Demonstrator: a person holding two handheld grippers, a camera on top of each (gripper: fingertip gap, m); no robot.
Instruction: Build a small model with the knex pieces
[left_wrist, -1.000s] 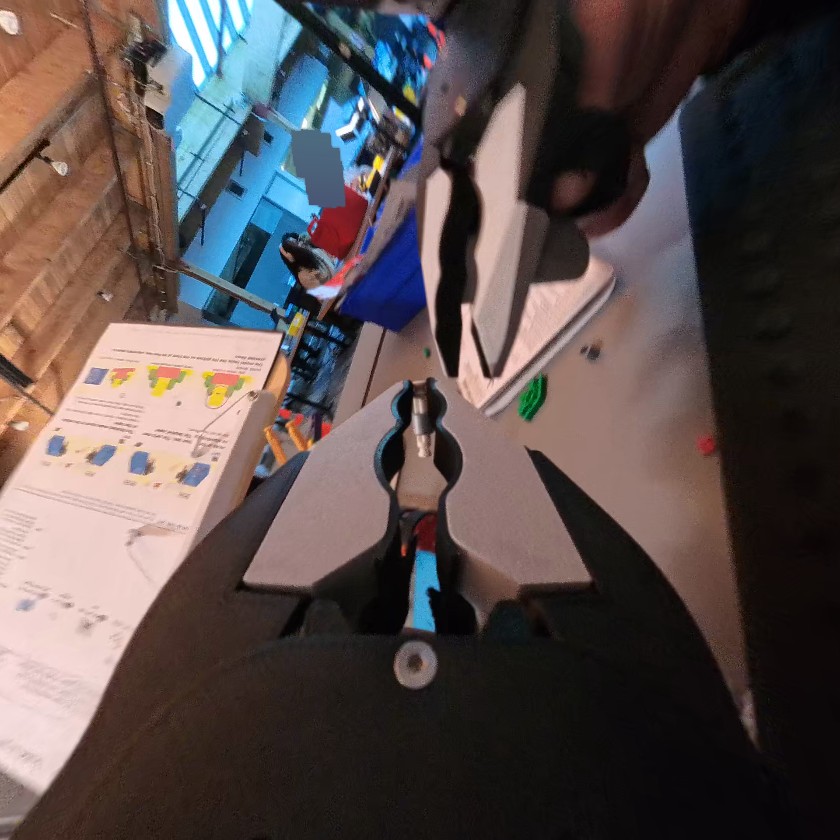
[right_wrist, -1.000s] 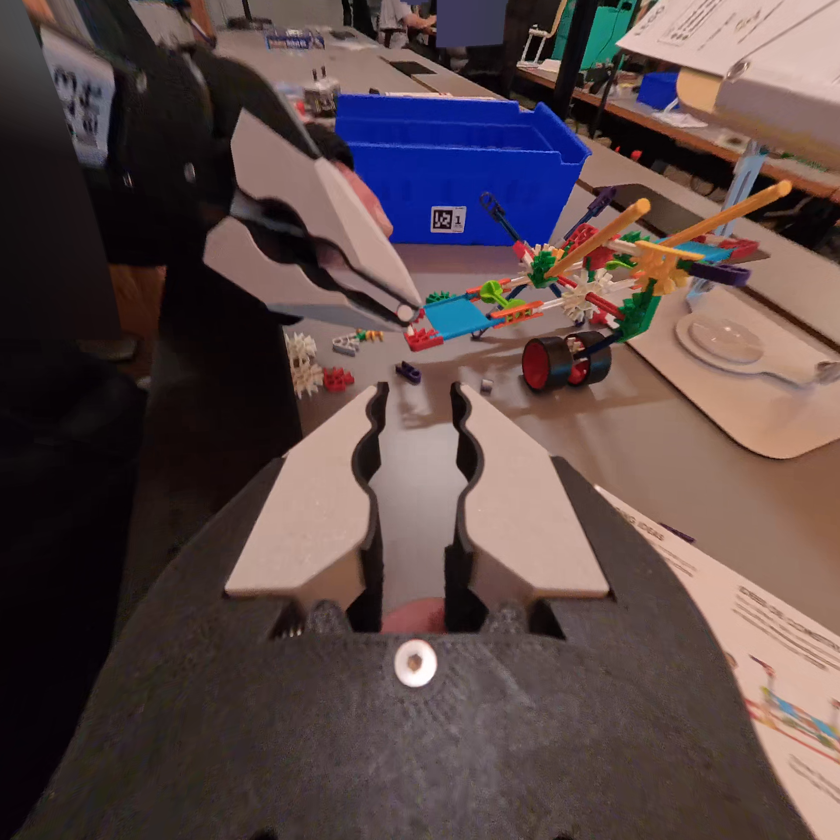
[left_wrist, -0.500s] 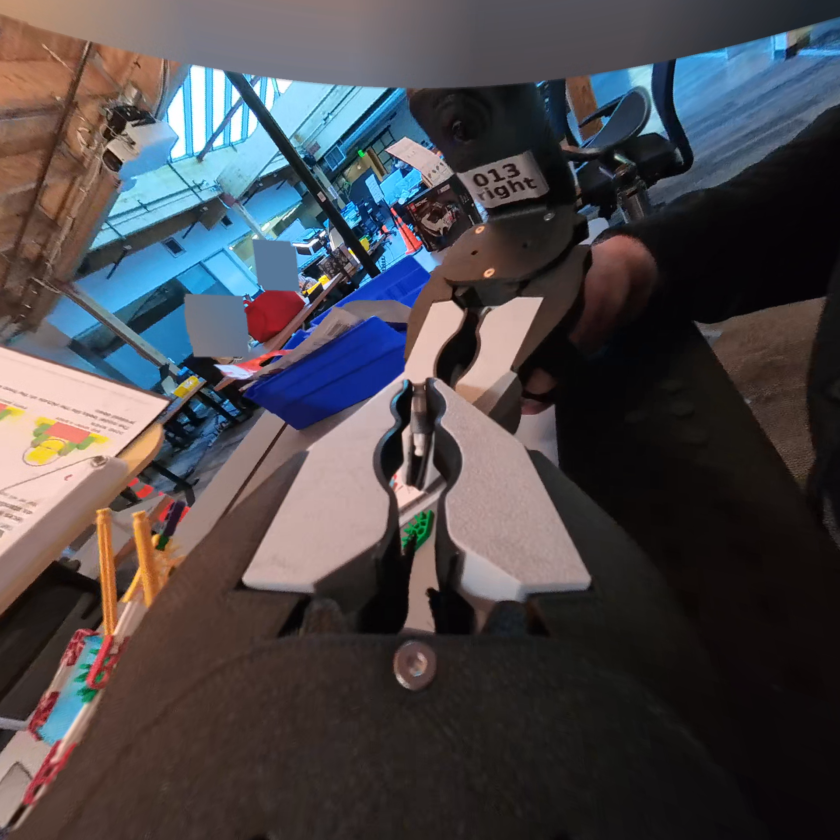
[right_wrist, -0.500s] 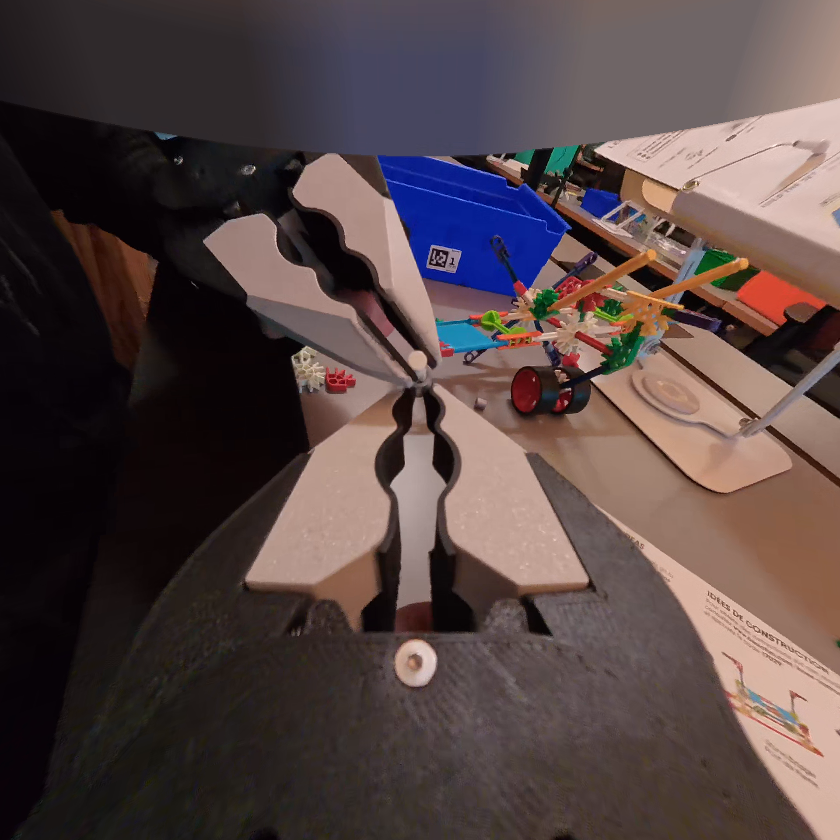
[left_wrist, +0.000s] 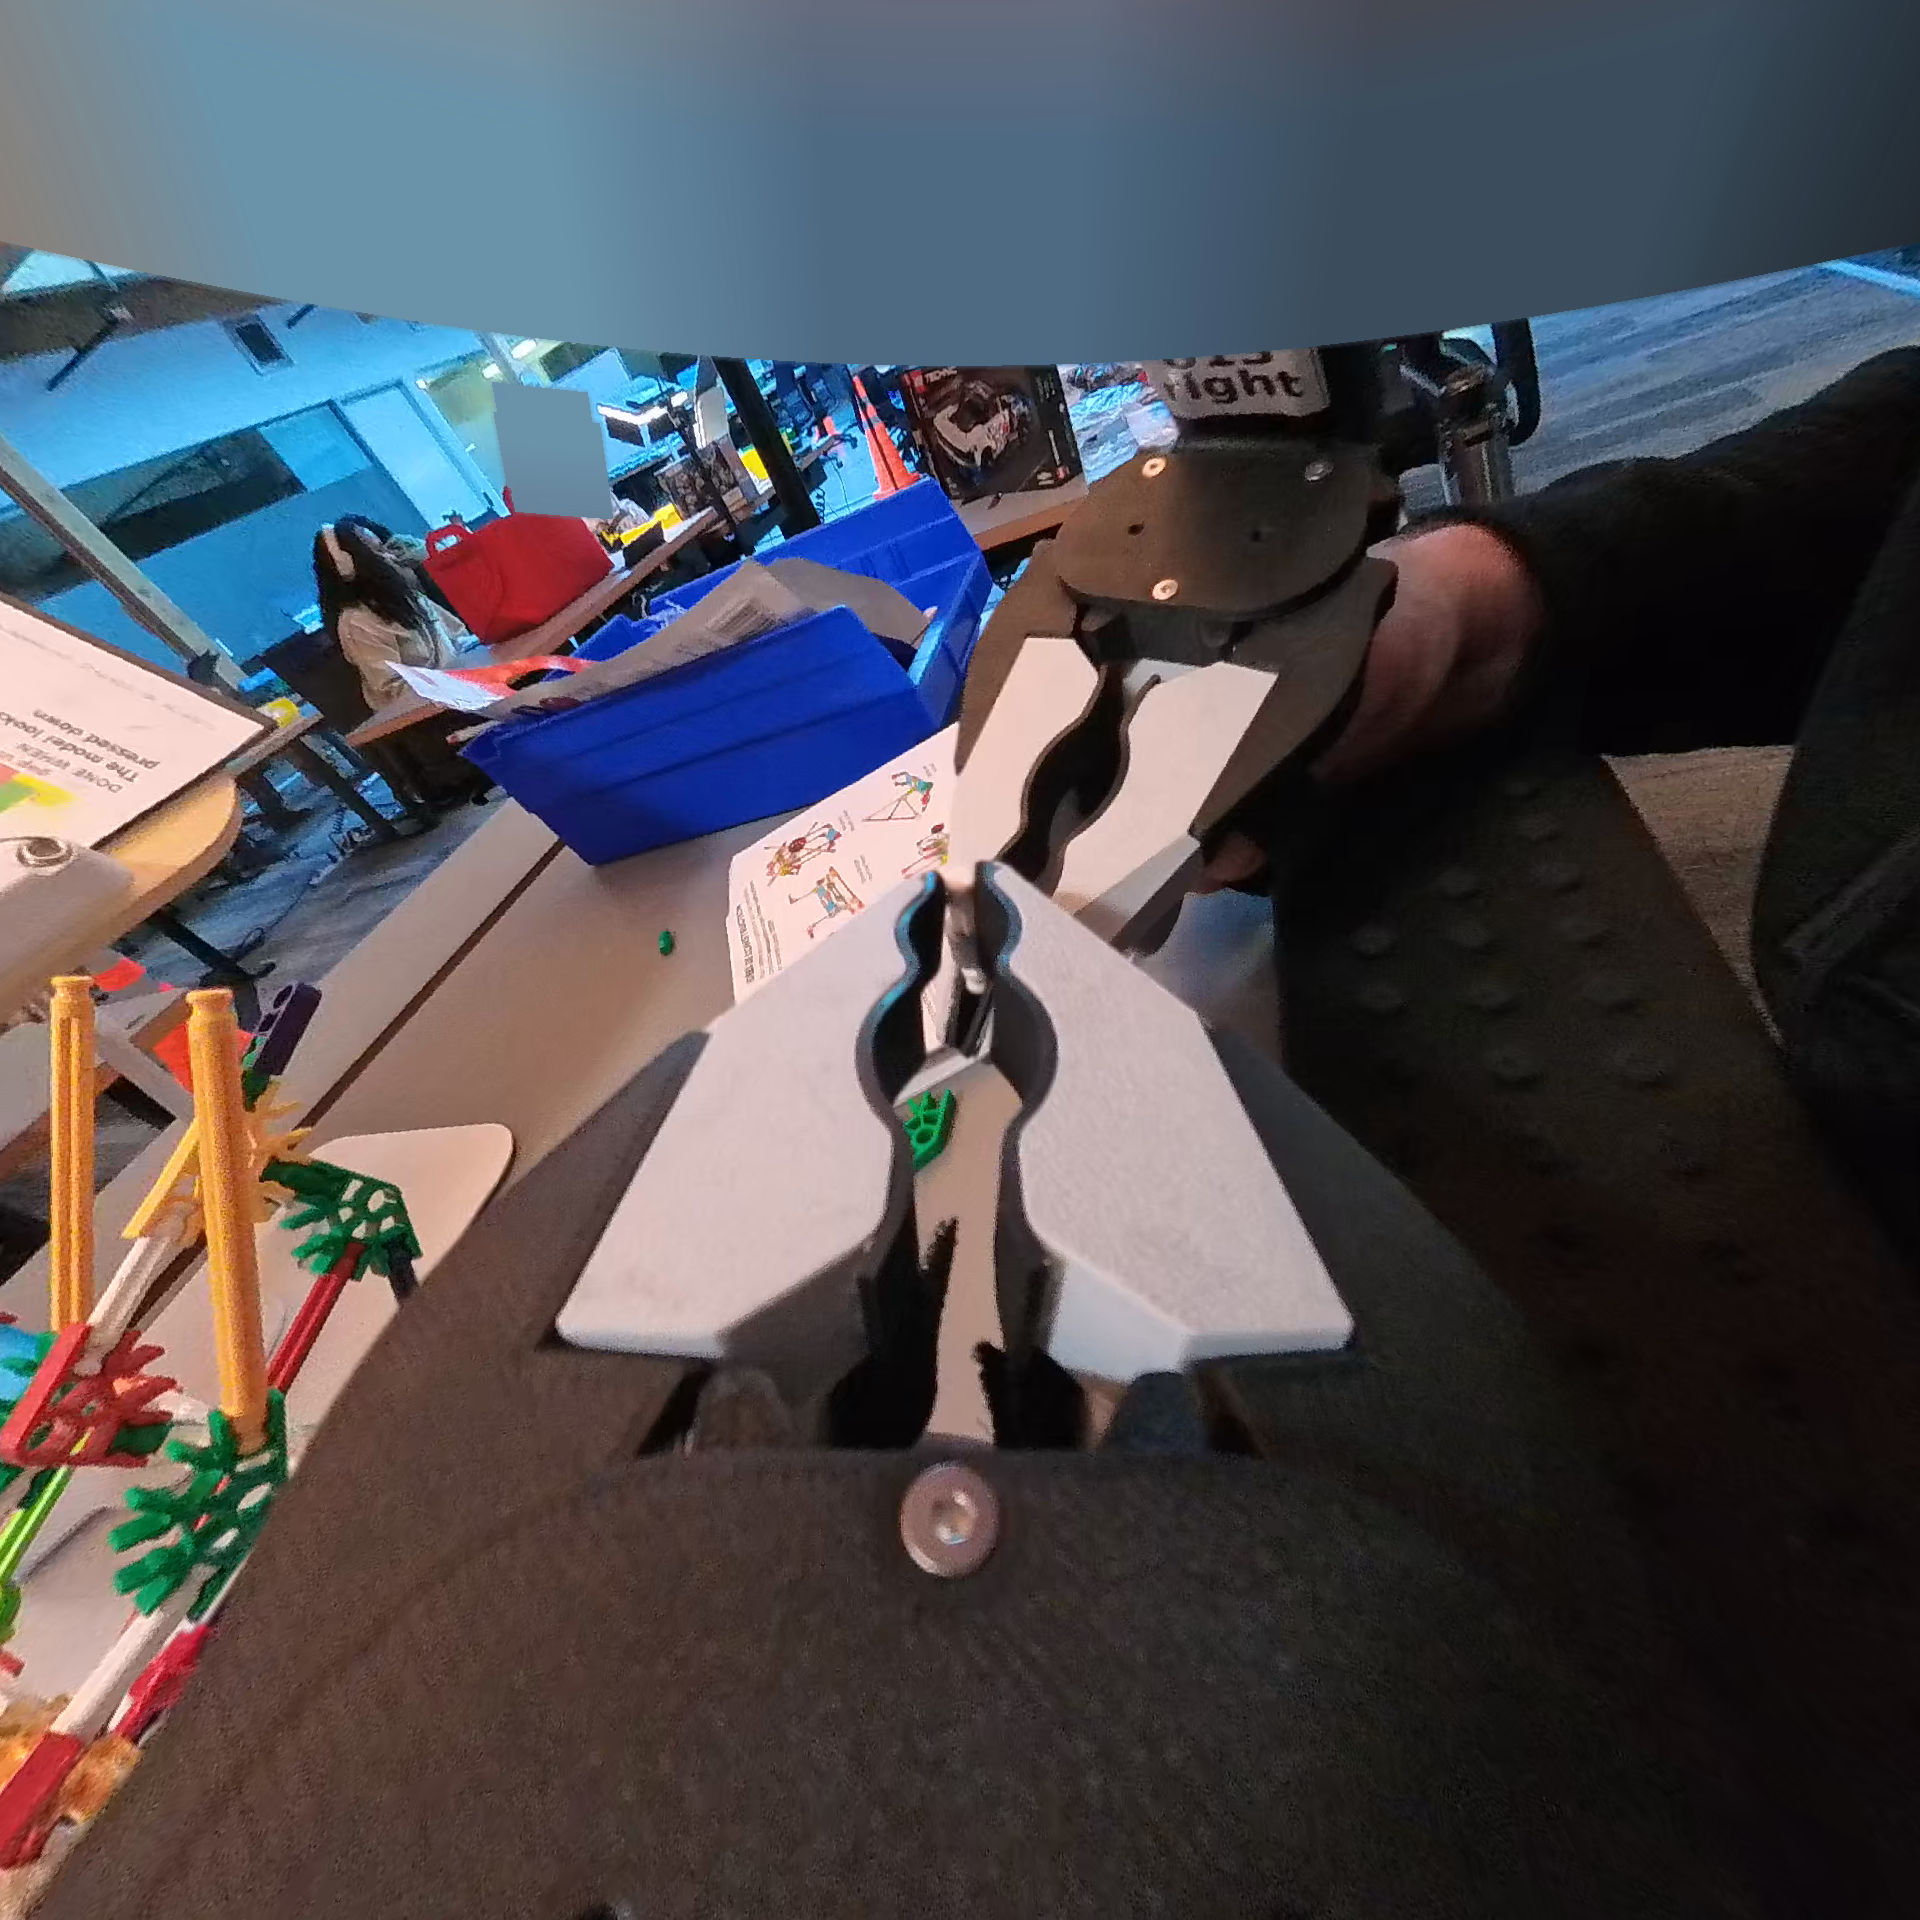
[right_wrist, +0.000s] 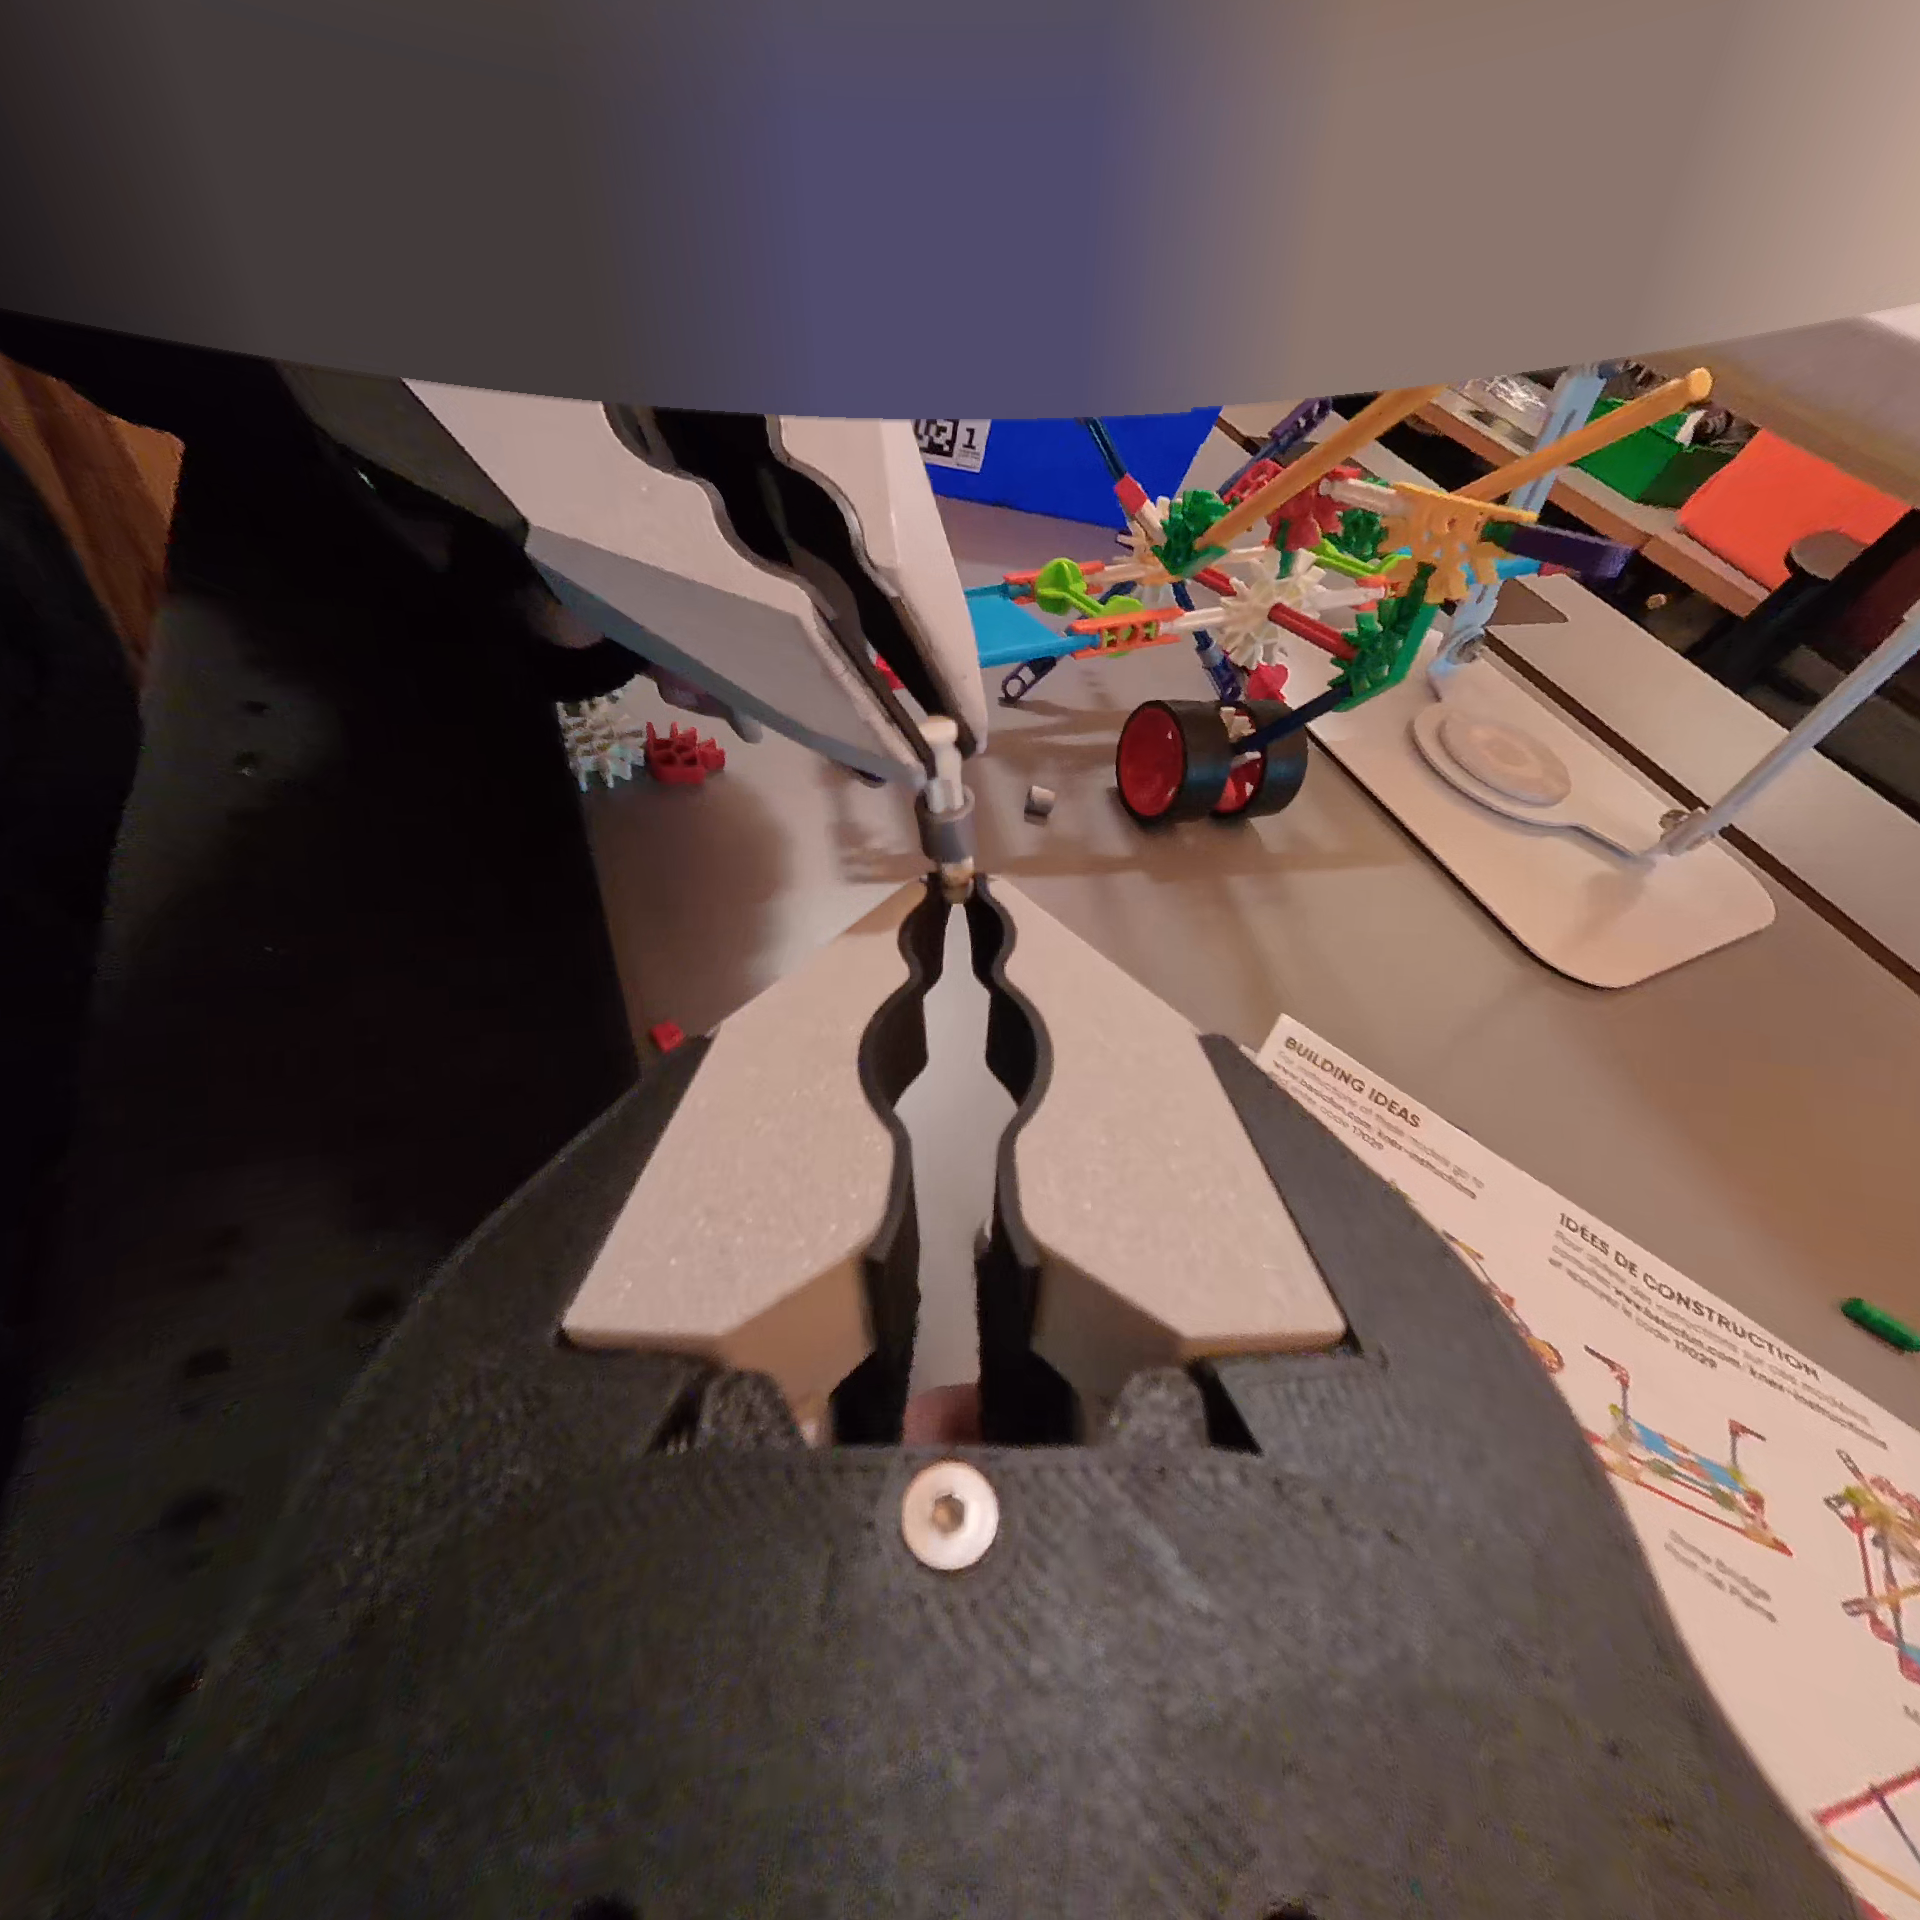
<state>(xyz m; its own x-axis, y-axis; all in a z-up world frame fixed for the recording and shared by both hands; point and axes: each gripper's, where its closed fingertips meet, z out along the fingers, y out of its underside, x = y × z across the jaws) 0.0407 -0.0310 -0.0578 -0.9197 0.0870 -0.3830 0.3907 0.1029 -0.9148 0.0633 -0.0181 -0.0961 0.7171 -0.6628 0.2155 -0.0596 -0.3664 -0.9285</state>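
Observation:
A short white rod with a grey sleeve (right_wrist: 945, 821) is held at both ends above the table. My left gripper (left_wrist: 961, 883) is shut on one end of the rod (left_wrist: 966, 940). In the right wrist view the left gripper (right_wrist: 932, 750) comes in from the upper left. My right gripper (right_wrist: 951, 888) is shut on the other end, tip to tip with the left. Its grey fingers (left_wrist: 1184, 748) face me in the left wrist view, held by a hand in a dark sleeve.
A colourful rod-and-connector model (right_wrist: 1268, 592) with red wheels (right_wrist: 1205, 764) stands on the table, next to a white stand base (right_wrist: 1579, 862). A blue bin (left_wrist: 707, 717) sits behind. Instruction sheets (right_wrist: 1621, 1351) lie at the right. Loose pieces (right_wrist: 644, 743) and a grey spacer (right_wrist: 1036, 802) lie near. Spacing between my two grippers at the tips: around 4 cm. The colourful rod-and-connector model (right_wrist: 1268, 592) lies around 15 cm away from my right fingertips.
My right gripper has closed from open and moved up to the left gripper's tip, taking the rod's free end. The left gripper has swung round to face it.

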